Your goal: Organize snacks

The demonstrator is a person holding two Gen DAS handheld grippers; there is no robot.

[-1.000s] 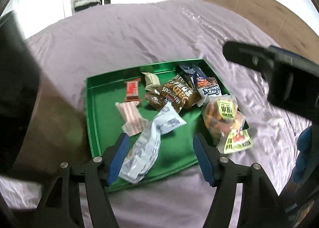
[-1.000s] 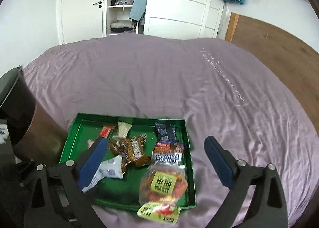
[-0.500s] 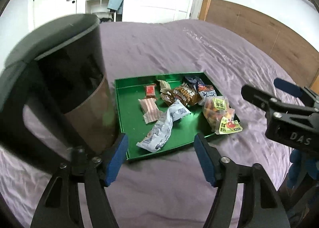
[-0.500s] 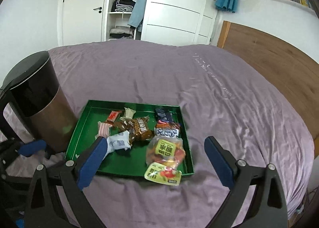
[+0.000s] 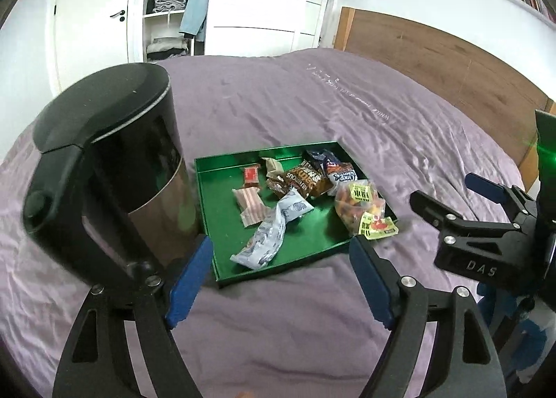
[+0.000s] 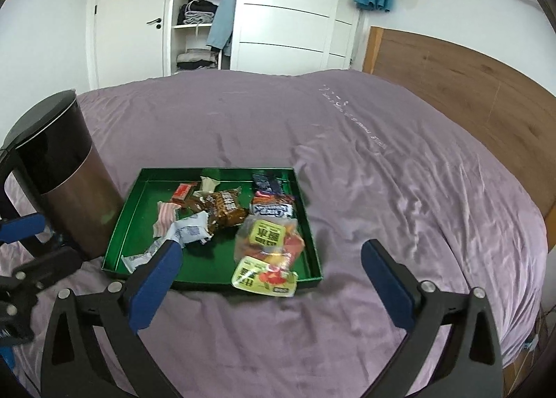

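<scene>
Left wrist view shows a green tray lying flat on the purple bed, with a dark pedal bin standing just beside its left edge and the right hand-held gripper hovering spread off to the right of the tray, nothing between its fingers. Snack packets crowd the tray's far and right part: a crumpled white wrapper runs its long axis diagonally toward the near rim, a clear bag of orange snacks with a yellow label overhangs the right rim, and a brown bar packet sits behind them. The left hand-held gripper hangs above bare bedding short of the tray, its blue-padded jaws opening and empty.
</scene>
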